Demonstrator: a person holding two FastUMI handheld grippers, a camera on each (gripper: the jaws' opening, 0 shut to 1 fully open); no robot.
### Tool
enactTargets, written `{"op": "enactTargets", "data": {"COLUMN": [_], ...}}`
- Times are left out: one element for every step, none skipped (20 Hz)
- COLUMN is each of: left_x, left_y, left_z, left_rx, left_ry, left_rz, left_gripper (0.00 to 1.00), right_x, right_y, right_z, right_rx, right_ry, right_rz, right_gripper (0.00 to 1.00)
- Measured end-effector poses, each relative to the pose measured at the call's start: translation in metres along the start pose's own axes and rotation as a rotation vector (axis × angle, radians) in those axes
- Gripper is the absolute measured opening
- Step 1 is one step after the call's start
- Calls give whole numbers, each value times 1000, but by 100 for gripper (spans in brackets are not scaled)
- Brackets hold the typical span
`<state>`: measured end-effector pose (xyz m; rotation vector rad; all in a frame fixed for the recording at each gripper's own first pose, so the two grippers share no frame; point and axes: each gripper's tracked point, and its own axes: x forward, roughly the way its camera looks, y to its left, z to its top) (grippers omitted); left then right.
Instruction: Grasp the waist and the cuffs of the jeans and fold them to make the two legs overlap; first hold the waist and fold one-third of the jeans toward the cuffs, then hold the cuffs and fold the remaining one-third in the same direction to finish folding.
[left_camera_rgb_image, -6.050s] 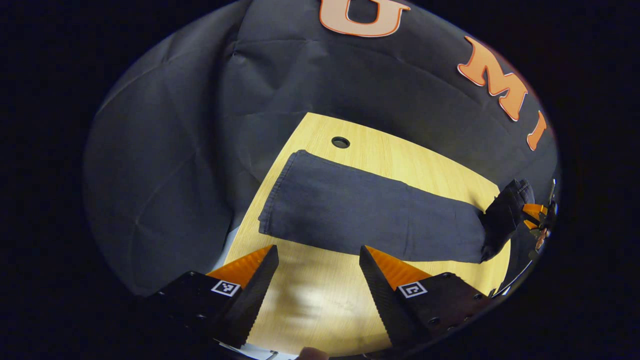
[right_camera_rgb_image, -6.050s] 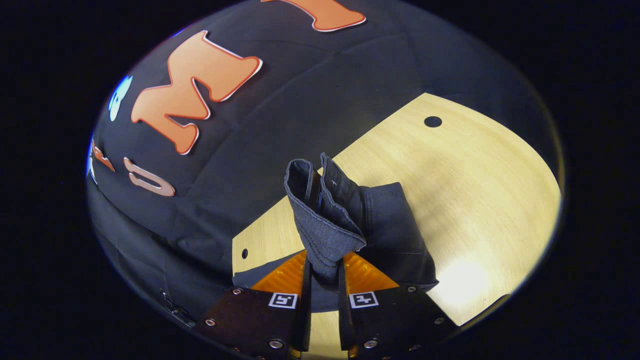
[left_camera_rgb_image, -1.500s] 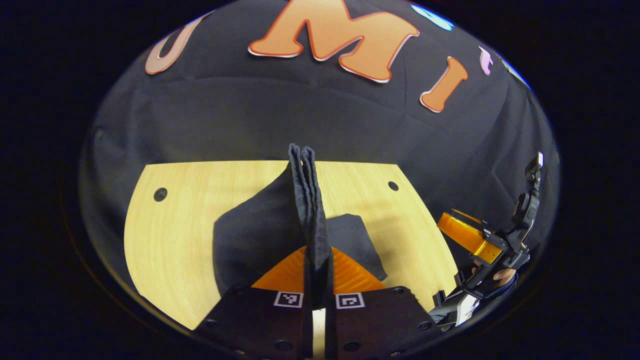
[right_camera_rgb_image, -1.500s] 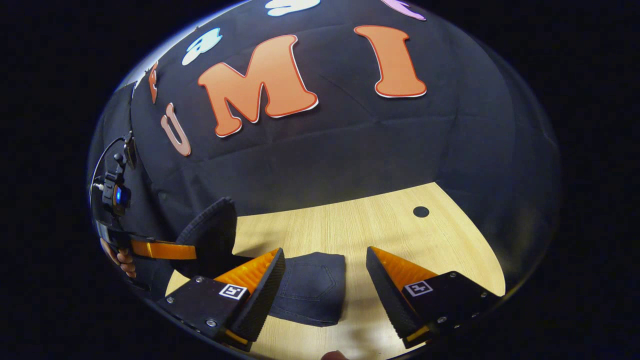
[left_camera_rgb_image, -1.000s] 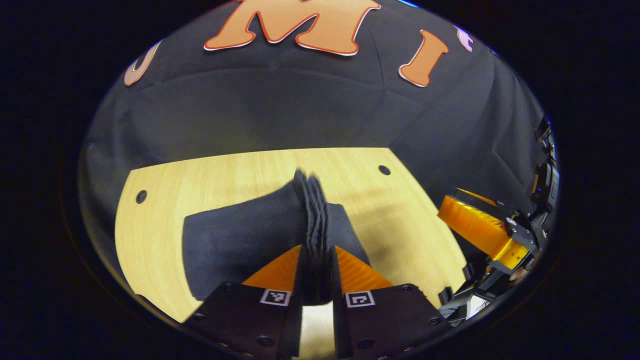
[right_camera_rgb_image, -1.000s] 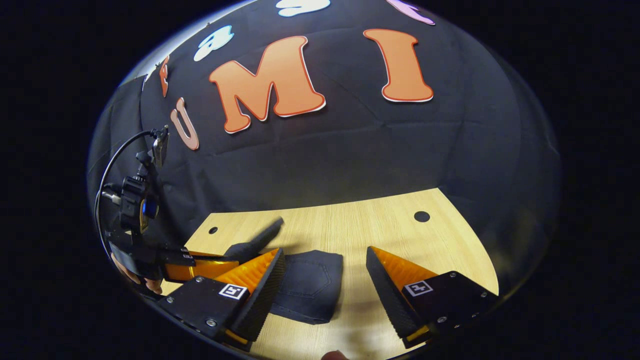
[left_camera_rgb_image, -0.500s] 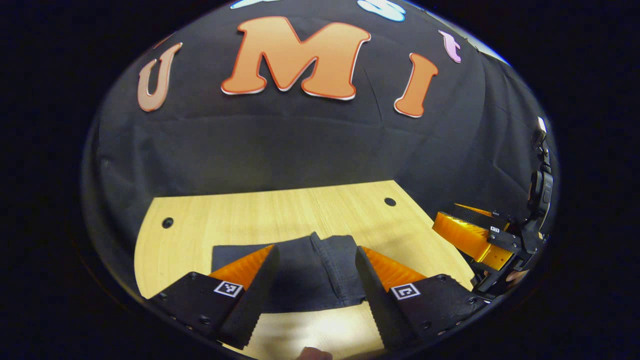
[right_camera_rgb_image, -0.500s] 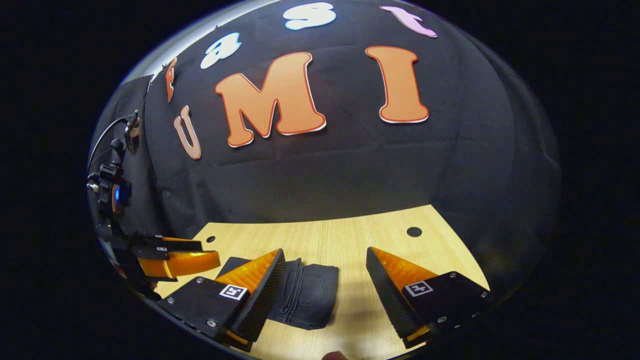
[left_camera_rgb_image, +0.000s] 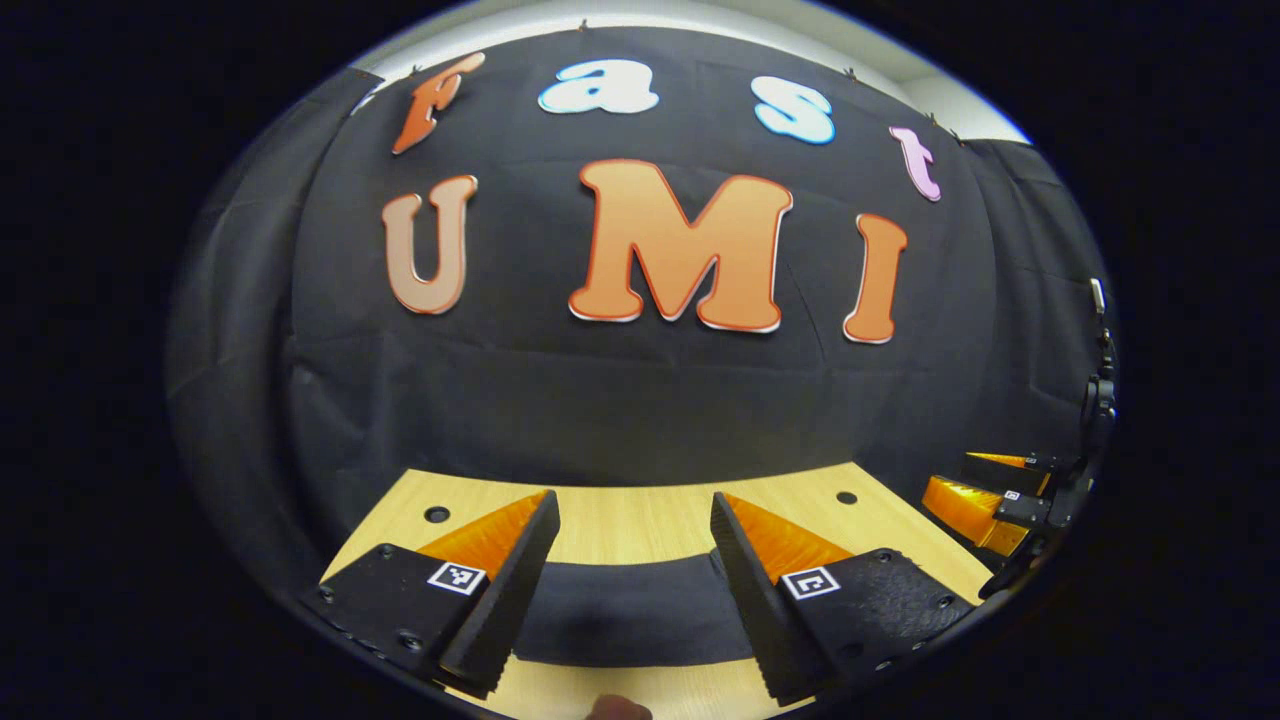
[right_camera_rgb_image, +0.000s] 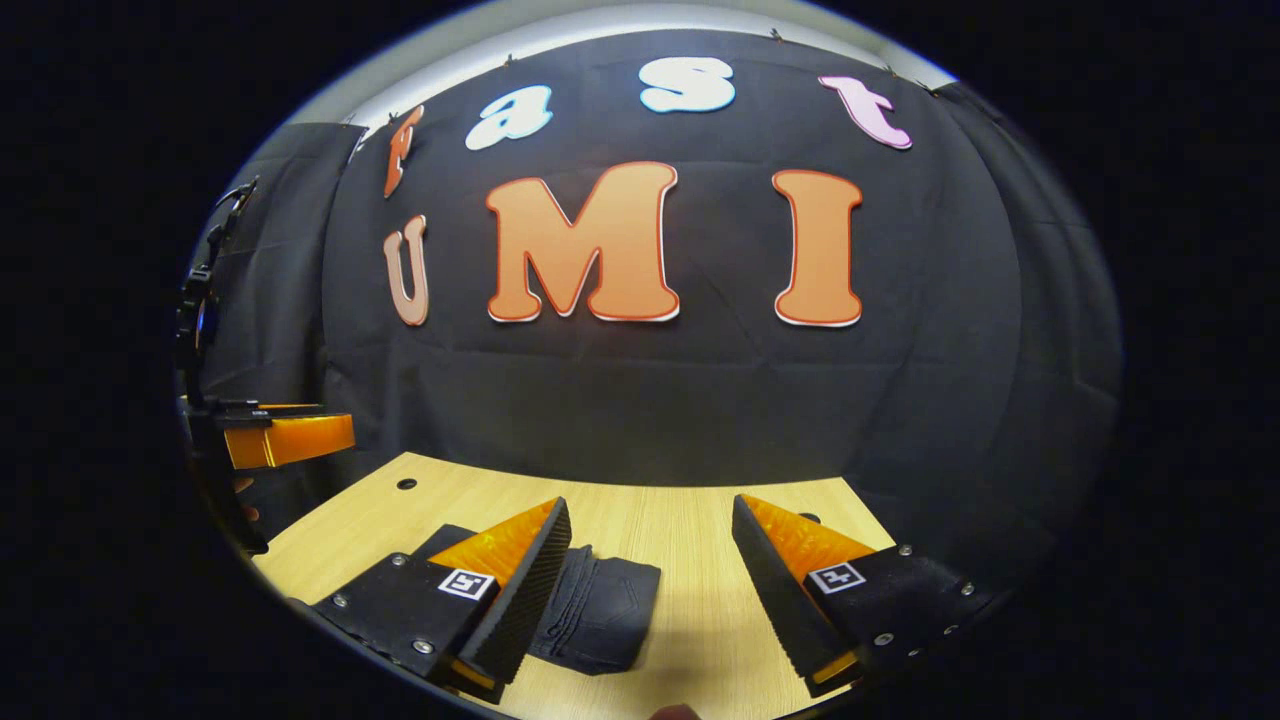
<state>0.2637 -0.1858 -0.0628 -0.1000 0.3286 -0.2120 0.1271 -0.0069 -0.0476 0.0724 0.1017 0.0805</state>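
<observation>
Black cloth wall is hanging behind a light wooden table (left_camera_rgb_image: 640, 520) w/ small round holes near its far edge.

Left gripper view: the left gripper (left_camera_rgb_image: 630, 580) is hovering just above the table w/ fingers spread wide, gripping nothing. The folded jeans (left_camera_rgb_image: 625, 610) are lying flat on the table as a dark band seen between the two fingers, not touching them as far as can be told. The right gripper (left_camera_rgb_image: 985, 490) is showing at the far right edge, off to the side of the table.

Right gripper view: the right gripper (right_camera_rgb_image: 650, 590) is also hanging wide open, empty. The jeans (right_camera_rgb_image: 595, 605) are sitting as a compact bundle by its left finger, partly hidden behind it. The left gripper (right_camera_rgb_image: 290, 435) is showing at far left, raised above the table (right_camera_rgb_image: 690, 510); can't tell its opening from here.
</observation>
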Motion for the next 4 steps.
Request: {"op": "enactTargets", "data": {"left_x": [-5,-11,-18,-26], "left_y": [12,21,27,33], "left_z": [0,4,2,3], "left_rx": [-1,2,4,5], "left_ry": [-33,-73,-90,-100], "left_rz": [30,44,64,80], "left_gripper": [92,92,92,92], "right_x": [-5,-10,-14,-17], "right_y": [4,8,11,12], "right_z": [7,15,20,22], "right_rx": [-8,-18,-28,-37], "right_ry": [-42,-86,-117,-139], "right_rz": [3,8,7,8], "right_gripper": [98,98,98,97]}}
